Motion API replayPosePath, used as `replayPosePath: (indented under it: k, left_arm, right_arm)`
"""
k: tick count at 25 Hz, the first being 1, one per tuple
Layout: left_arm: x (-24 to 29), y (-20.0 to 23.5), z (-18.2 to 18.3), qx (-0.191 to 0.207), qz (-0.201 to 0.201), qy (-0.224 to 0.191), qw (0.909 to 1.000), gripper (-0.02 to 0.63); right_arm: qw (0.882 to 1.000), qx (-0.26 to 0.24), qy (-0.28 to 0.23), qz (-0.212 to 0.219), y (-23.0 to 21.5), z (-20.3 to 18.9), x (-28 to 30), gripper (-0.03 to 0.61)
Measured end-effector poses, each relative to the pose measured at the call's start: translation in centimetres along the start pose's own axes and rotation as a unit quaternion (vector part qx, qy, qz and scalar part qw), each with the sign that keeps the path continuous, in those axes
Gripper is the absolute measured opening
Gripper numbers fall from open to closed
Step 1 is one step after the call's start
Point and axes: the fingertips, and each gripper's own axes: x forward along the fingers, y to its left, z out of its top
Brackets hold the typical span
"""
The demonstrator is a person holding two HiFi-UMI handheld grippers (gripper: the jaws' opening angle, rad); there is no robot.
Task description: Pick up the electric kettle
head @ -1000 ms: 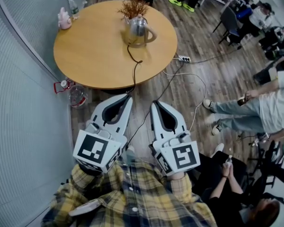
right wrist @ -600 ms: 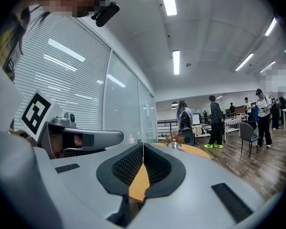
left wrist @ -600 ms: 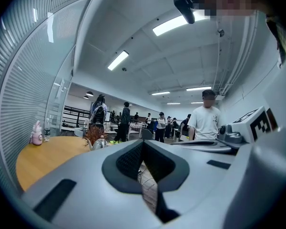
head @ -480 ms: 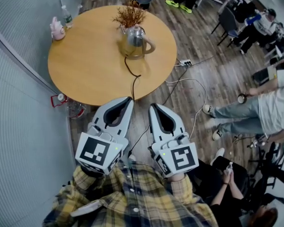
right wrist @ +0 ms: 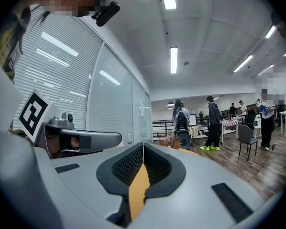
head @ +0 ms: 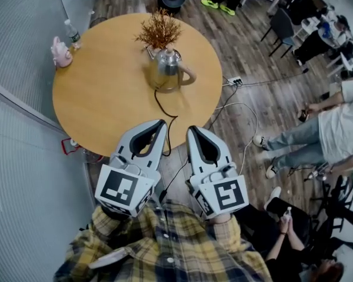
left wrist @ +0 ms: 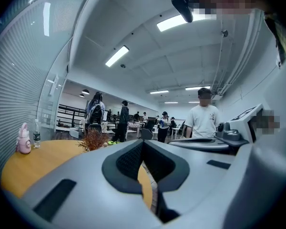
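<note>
The steel electric kettle [head: 166,70] stands on the round wooden table [head: 100,93], right of centre, its handle toward the right. A black cord [head: 163,106] runs from it over the table's near edge. My left gripper [head: 160,124] and right gripper [head: 192,129] are held side by side at the table's near edge, short of the kettle, both shut and empty. In the left gripper view the jaws [left wrist: 143,142] meet and hide the kettle. The right gripper [right wrist: 143,146] shows the same in its own view.
A dried plant [head: 159,33] stands just behind the kettle. A pink bottle [head: 60,53] and a water bottle [head: 70,31] sit at the table's far left. A power strip [head: 235,81] and cables lie on the floor at right, near seated people [head: 335,128]. A glass wall [head: 23,169] runs along the left.
The table and kettle have come closer in the head view, and both grippers now reach the table's near edge. Both stayed shut.
</note>
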Motion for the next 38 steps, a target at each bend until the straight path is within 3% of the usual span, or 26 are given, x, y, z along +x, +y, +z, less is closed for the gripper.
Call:
replayPosePath:
  k: [11, 20, 30, 38]
  left_arm:
    - [3.8, 3.7, -0.6, -0.002, -0.023, 0.014, 0.9996, 0.002]
    - [8.3, 4.8, -0.7, -0.001, -0.01, 0.023, 0.9997, 0.002]
    - [16.1, 6.4, 0.2, -0.014, 0.067, 0.007, 0.9976, 0.002]
    - [19.6, 6.4, -0.1, -0.025, 0.148, 0.002, 0.9887, 0.002]
  right_arm:
    - [0.999, 0.016, 0.004, -0.027, -2.2, -0.8, 4.7, 0.032]
    - [1.0, 0.021, 0.012, -0.02, -6.4, -1.0, 7.6, 0.032]
    - [0.998, 0.004, 0.022, 0.053, -13.2, -0.2, 12.6, 0.032]
    - [0.992, -0.012, 0.037, 0.12, -17.5, -0.6, 14.6, 0.034]
